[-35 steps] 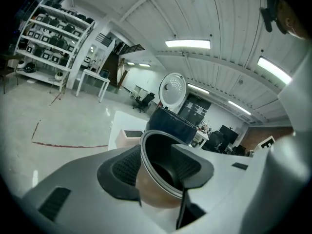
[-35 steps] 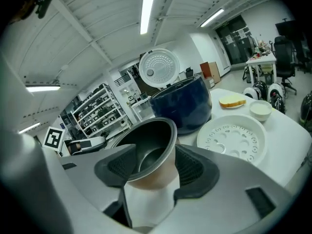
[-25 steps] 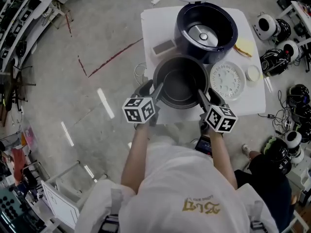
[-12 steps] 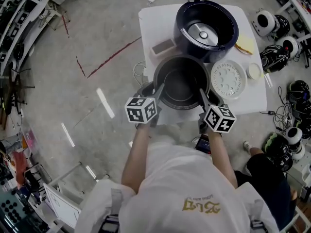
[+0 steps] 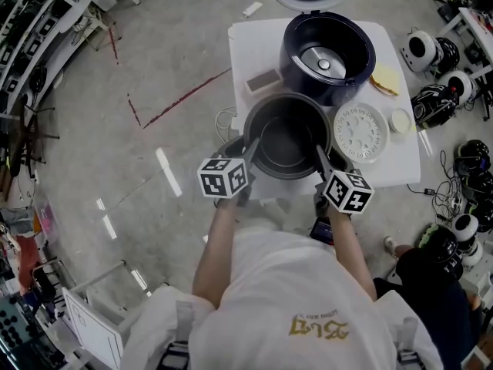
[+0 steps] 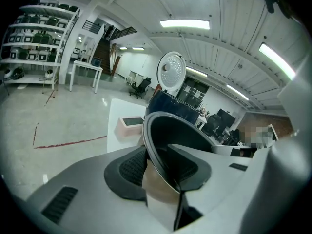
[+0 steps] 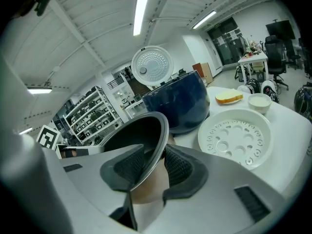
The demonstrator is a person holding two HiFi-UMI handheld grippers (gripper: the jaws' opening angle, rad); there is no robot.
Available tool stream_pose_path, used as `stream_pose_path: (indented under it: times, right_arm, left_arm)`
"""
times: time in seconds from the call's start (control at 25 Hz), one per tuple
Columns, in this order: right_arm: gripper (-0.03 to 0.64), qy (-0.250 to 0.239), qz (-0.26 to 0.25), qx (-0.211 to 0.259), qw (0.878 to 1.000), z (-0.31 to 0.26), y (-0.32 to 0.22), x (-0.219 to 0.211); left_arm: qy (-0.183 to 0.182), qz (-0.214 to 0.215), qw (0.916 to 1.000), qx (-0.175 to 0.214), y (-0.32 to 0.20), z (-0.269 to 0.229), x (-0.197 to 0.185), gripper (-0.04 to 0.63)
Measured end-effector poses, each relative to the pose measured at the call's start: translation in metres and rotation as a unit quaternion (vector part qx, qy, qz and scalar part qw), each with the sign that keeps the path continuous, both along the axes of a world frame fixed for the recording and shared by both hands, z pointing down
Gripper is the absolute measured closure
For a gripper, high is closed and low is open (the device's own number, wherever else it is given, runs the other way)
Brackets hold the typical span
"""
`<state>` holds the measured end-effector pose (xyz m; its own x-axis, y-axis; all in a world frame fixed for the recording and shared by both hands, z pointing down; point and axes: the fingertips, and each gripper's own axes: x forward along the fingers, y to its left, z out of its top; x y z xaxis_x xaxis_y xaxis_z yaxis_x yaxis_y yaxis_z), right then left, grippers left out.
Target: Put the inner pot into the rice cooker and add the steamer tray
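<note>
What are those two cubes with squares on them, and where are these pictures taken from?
The cubes belong to two hand-held grippers, pincers a person holds. One picture comes from a camera on the person's head, looking down. The other two come from cameras riding on each gripper. The left gripper and right gripper have the rim of the inner pot between their jaws, which are closing on it. On the white table stand the open rice cooker and the steamer tray.
</note>
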<state>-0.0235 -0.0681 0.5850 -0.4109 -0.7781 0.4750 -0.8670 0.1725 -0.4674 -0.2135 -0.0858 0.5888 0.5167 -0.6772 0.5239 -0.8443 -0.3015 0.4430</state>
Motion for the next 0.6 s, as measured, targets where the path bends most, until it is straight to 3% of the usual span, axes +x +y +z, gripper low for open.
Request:
stream_pose_path:
  times: [0.6]
  right_arm:
    - [0.479,-0.031,-0.041,0.084,0.995,-0.082,-0.008,-0.019]
  left_arm:
    - [0.016,-0.059,0.9952,0.076,0.003,-0.086,-0.022,0.466]
